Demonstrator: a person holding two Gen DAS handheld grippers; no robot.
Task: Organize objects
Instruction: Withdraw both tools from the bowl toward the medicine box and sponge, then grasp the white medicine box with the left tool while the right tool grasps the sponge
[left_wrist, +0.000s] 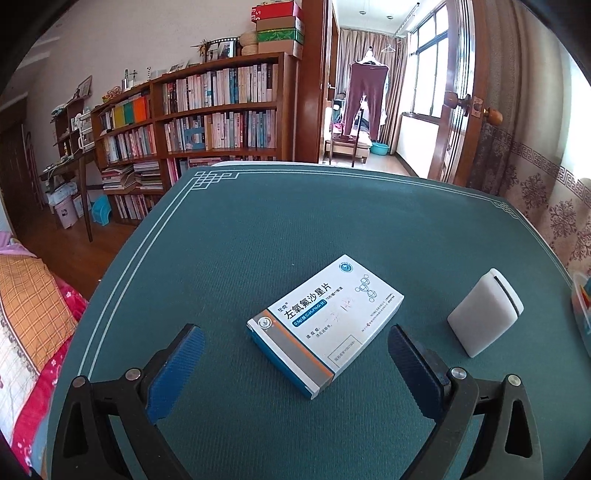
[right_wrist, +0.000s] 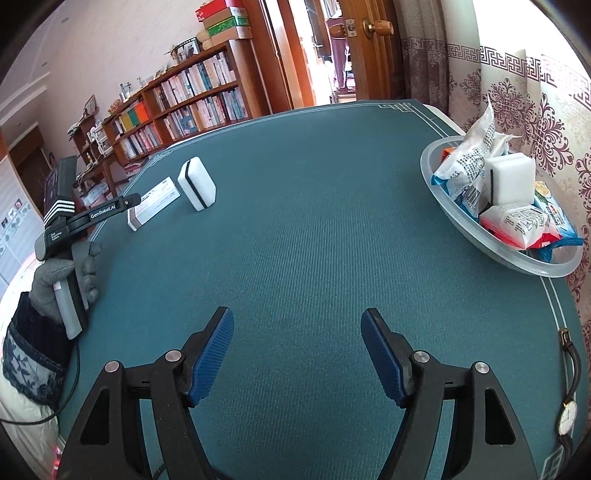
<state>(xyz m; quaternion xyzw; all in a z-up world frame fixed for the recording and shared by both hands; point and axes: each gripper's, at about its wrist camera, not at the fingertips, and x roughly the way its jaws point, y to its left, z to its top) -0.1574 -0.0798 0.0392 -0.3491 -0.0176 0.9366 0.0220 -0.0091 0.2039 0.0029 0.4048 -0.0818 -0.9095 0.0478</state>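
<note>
Blue-padded left gripper (left_wrist: 295, 343) hangs wide and empty over the green table (left_wrist: 258, 229); the medicine box (left_wrist: 325, 321) lies between its fingers, long axis diagonal. Right gripper (right_wrist: 297, 354), empty, parted, is well apart, nearer the bowl (right_wrist: 480, 221).

Green table (right_wrist: 314, 221), medicine box (left_wrist: 325, 321), sponge (left_wrist: 485, 312), bowl (right_wrist: 443, 184), watch (right_wrist: 567, 413)

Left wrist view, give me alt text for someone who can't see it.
The left gripper hangs open just short of a white and blue medicine box lying flat on a green table mat. A white sponge block with a dark stripe lies right of the box, apart from it. Behind the table stand a wooden bookshelf and an open doorway.
</note>
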